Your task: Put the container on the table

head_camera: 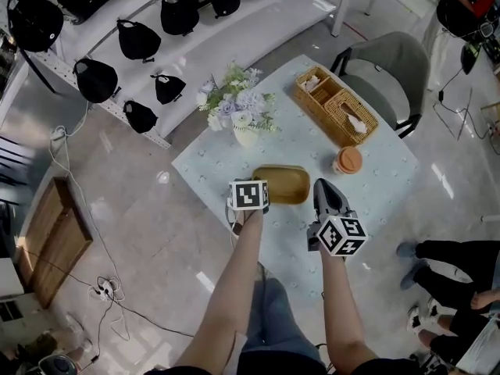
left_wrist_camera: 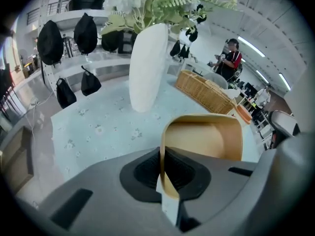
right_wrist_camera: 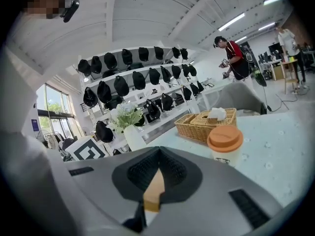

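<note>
The container [head_camera: 281, 184] is a shallow tan wooden tray with rounded corners, held low over the pale blue floral table [head_camera: 375, 201]; whether it touches the cloth I cannot tell. My left gripper [head_camera: 259, 194] is shut on its left rim. In the left gripper view the container [left_wrist_camera: 211, 136] stretches away from the left gripper [left_wrist_camera: 165, 173], its thin wall pinched between the pads. My right gripper [head_camera: 322, 192] is at the tray's right end. In the right gripper view a tan edge of the container [right_wrist_camera: 155, 188] is clamped in the right gripper [right_wrist_camera: 156, 178].
A white vase of flowers [head_camera: 244, 116] stands just beyond the tray. A wicker basket [head_camera: 336, 104] and an orange-lidded cup [head_camera: 348, 161] sit at the right. A grey chair [head_camera: 387, 69] is behind the table. Shelves of black bags [head_camera: 141, 41] line the back. People stand at the right.
</note>
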